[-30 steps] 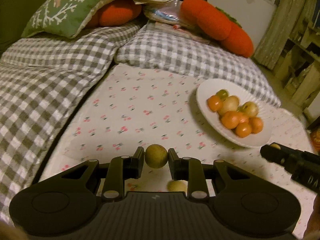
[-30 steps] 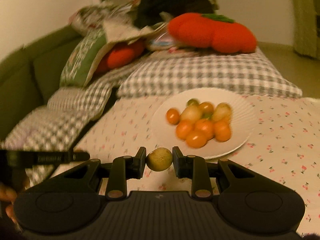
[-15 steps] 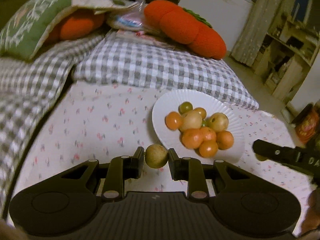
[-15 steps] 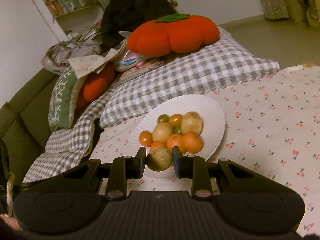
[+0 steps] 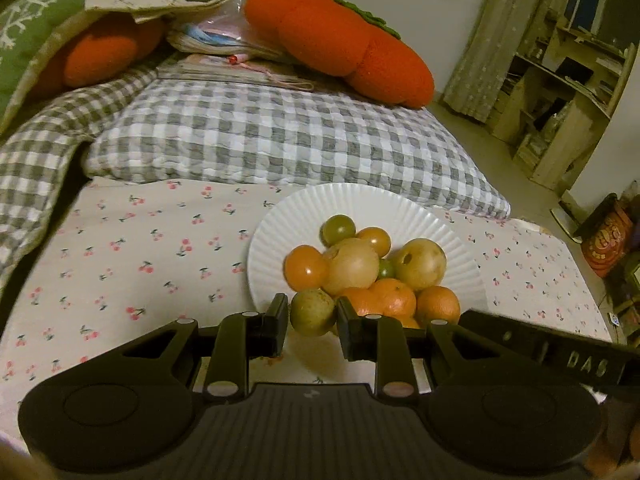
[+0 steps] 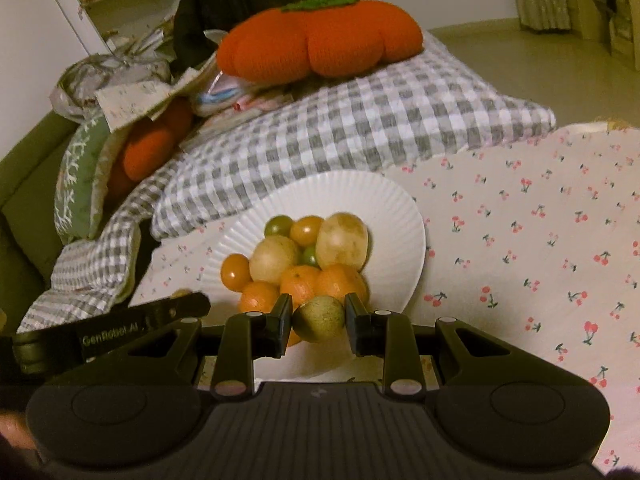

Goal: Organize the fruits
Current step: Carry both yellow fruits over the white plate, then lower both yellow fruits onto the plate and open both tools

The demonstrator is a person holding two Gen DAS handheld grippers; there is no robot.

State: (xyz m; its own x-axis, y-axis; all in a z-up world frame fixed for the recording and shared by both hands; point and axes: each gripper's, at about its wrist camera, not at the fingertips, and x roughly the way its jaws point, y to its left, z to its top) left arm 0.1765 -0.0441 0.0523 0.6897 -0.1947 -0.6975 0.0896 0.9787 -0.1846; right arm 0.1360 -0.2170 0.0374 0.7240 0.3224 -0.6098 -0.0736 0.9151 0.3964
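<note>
We see the white fluted plate point(image 5: 280, 216) at frame centre heaped with oranges and tomatoes, a pile we judge ready to roll. Our left gripper point(image 5: 312, 316) pinches a small green-yellow fruit point(image 5: 312, 312) and our right gripper point(image 6: 318, 320) pinches a green lime point(image 6: 319, 319), both at lower centre by the plate's near rim. Both look light, firm and smooth, so we judge a hold across the widest part safest.

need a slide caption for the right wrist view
Right gripper shut on a small green fruit, poised over the near rim of a white plate piled with fruit.
</note>
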